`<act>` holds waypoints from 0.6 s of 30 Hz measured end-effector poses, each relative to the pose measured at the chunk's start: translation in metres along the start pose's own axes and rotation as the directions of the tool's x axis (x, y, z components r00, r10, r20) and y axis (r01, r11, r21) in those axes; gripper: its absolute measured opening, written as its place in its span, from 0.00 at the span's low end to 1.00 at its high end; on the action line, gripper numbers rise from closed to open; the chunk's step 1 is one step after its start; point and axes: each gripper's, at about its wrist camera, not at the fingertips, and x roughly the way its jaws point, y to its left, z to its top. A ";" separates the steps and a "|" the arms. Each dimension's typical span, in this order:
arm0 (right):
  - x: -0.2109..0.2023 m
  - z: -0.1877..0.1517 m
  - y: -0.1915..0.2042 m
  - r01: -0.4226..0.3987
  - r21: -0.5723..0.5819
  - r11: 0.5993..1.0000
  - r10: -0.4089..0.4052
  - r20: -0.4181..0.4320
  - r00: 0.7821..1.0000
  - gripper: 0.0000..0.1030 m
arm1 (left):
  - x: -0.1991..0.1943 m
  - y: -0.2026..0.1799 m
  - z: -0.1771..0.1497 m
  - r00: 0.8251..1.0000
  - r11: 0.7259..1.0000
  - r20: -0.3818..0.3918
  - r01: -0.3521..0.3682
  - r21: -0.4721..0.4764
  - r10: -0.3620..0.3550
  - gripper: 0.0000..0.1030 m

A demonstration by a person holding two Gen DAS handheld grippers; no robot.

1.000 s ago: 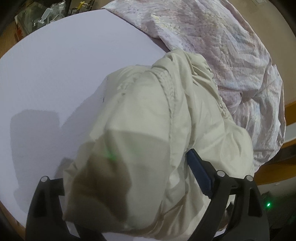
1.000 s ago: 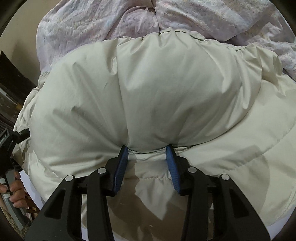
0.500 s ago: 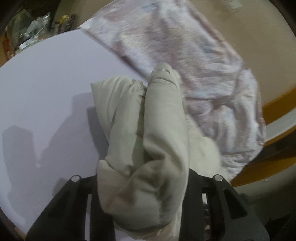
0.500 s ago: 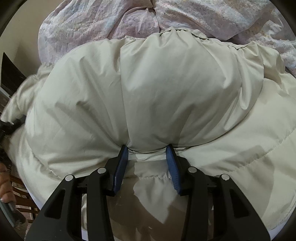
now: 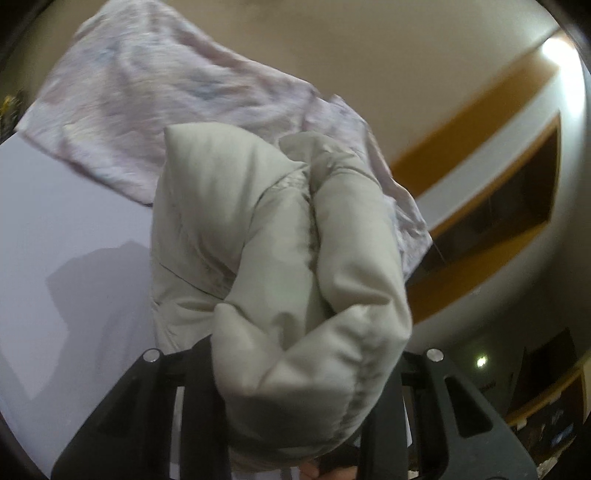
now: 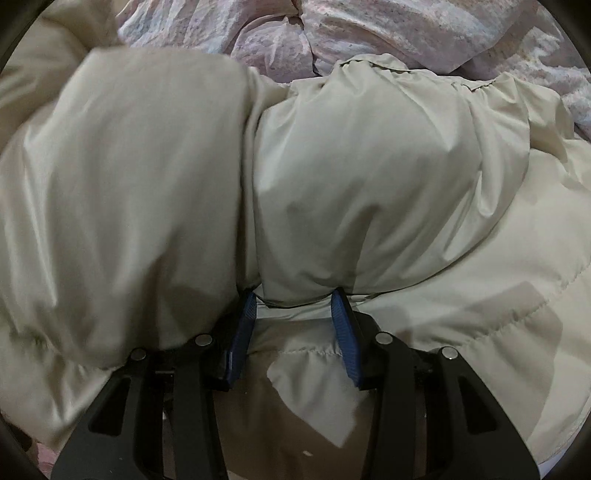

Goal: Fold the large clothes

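Note:
A puffy cream padded jacket (image 6: 369, 177) fills the right wrist view. My right gripper (image 6: 293, 299) is shut on a bulging fold of it, blue pads (image 6: 343, 328) pressing the fabric from both sides. In the left wrist view my left gripper (image 5: 295, 354) is shut on a thick bundle of the same jacket (image 5: 280, 251), lifted above the white table (image 5: 66, 229); its fingertips are hidden under the cloth. A second fold of the jacket (image 6: 122, 192) lies over the left of the right wrist view.
A crumpled pink patterned sheet (image 5: 155, 110) lies at the far side of the table and shows behind the jacket in the right wrist view (image 6: 369, 29). Orange and white furniture (image 5: 498, 155) stands beyond the table's right edge.
My left gripper has closed on the jacket and lifted it up and toward the right. A fold of the jacket has swung over the left side of the right wrist view. The right gripper has stayed put.

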 end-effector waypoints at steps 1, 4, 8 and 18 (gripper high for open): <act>-0.002 0.000 -0.002 -0.004 0.004 1.000 0.004 -0.003 1.000 0.42 | 0.003 -0.007 0.001 1.000 1.000 -0.004 0.001 0.016 -0.001 0.31; -0.013 -0.001 -0.012 -0.017 0.025 1.000 0.017 -0.019 1.000 0.42 | 0.009 -0.027 0.000 1.000 0.998 -0.013 0.004 0.062 -0.004 0.32; -0.039 -0.010 -0.030 -0.052 0.043 0.998 0.052 0.005 0.999 0.42 | 0.015 -0.045 -0.001 0.999 0.995 -0.030 0.016 0.101 -0.013 0.32; -0.096 -0.053 -0.087 -0.024 0.108 0.994 0.014 0.090 0.996 0.42 | 0.049 -0.084 -0.019 0.994 0.985 -0.100 0.062 0.160 -0.046 0.37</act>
